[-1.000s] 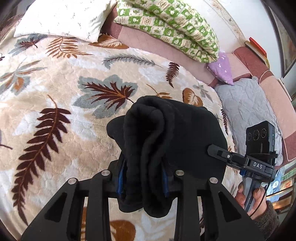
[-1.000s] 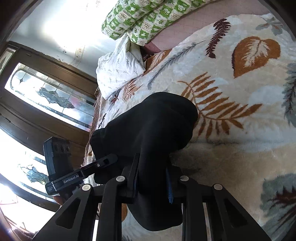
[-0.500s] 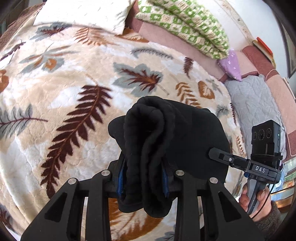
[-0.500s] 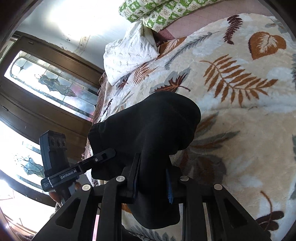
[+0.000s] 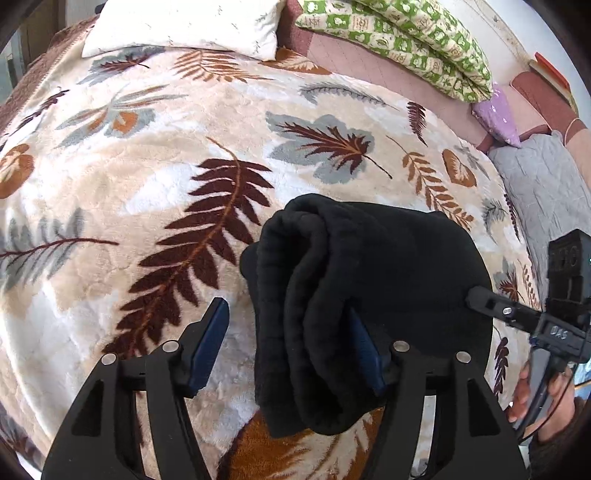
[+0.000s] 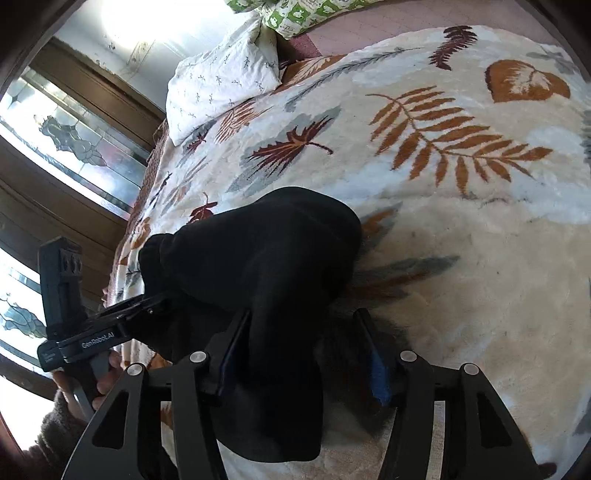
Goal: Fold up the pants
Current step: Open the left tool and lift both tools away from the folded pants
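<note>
Leaf-patterned fleece covers the bed (image 5: 155, 177), with a white pillow (image 5: 184, 29) and a green quilt (image 5: 399, 40) at the far end. On the bed's near part lies the black pants (image 5: 369, 280) bundle, already folded thick, its stacked edges showing as rounded ridges in the left wrist view.

Both grippers are letting go. The left gripper (image 5: 291, 354) has its jaws opening: the left pad stands clear of the cloth with bedspread showing in the gap, while the right pad is just beside the folds, perhaps brushing them. The right gripper (image 6: 306, 350) is opening too; its left pad lies against the bundle's end, and the right pad is apart from it. Neither squeezes the cloth.

The pants look soft, thick and fleecy (no stiffness to speak of), light enough for one gripper but inclined to sag and spring open at the folds. Slipping seems unlikely, since the nap should grip the pads. The best hold would be across all stacked layers at the folded edge, one gripper at each end, so no inner layer drops out. A hand (image 5: 532, 387) holds the other gripper's handle at the frame edge.
</note>
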{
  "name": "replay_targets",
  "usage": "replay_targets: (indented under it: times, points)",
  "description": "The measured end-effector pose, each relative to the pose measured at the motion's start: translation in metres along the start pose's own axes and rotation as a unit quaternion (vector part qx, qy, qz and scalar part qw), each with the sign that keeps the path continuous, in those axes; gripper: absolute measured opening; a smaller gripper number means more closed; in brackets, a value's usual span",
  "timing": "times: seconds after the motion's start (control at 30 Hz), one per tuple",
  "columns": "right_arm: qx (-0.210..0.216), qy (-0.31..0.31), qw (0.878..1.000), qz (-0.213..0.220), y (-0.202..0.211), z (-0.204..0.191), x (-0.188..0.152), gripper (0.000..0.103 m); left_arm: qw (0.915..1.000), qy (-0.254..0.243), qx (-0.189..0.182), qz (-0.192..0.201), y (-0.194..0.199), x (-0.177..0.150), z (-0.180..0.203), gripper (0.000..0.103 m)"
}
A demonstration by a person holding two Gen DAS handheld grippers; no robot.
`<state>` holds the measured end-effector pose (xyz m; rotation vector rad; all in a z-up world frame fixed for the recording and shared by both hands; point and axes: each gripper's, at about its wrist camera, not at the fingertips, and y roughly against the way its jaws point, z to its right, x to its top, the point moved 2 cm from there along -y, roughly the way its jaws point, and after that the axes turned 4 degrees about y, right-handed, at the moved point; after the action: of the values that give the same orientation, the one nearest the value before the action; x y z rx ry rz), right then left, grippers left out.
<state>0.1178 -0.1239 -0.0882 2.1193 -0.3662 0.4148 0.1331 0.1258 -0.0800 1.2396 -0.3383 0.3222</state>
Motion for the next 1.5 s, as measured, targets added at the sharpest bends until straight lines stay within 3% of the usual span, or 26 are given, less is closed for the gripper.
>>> replay_targets:
  times: [0.2,0.27,0.33,0.47,0.57,0.73,0.8,0.87,1.0,1.5]
  points:
    - [-0.029,0.019,0.998,0.044,0.058,-0.017,0.001,0.059,0.9983,-0.001,0.028,0.052,0.035,-0.012,0.003,0.064]
    - [-0.069,0.034,0.995,0.056,0.076,-0.031,-0.005,0.077,0.9957,-0.004,0.054,0.075,0.049,-0.021,0.007,0.065]
    - [-0.123,0.039,0.989,0.074,0.091,-0.045,-0.015,0.101,0.9916,-0.008,0.085,0.097,0.059,-0.029,0.012,0.065]
    - [-0.204,0.061,0.973,0.087,0.102,-0.065,-0.040,0.103,0.9833,-0.008,0.129,0.128,0.077,-0.050,0.020,0.065]
    - [-0.257,0.082,0.960,0.076,0.096,-0.073,-0.066,0.103,0.9783,-0.010,0.143,0.150,0.084,-0.068,0.028,0.075]
    - [-0.270,0.081,0.954,0.099,0.098,-0.073,-0.097,0.103,0.9723,-0.024,0.166,0.163,0.088,-0.087,0.045,0.078]
    - [-0.262,0.080,0.956,0.103,0.102,-0.072,-0.102,0.103,0.9728,-0.021,0.161,0.165,0.090,-0.092,0.050,0.079]
    - [-0.261,0.080,0.956,0.111,0.108,-0.073,-0.104,0.103,0.9728,-0.017,0.156,0.170,0.094,-0.095,0.055,0.088]
    - [-0.261,0.079,0.954,0.125,0.118,-0.071,-0.106,0.103,0.9733,-0.018,0.139,0.182,0.101,-0.099,0.063,0.090]
    - [-0.253,0.073,0.956,0.127,0.116,-0.067,-0.113,0.103,0.9724,-0.027,0.143,0.182,0.100,-0.108,0.069,0.090]
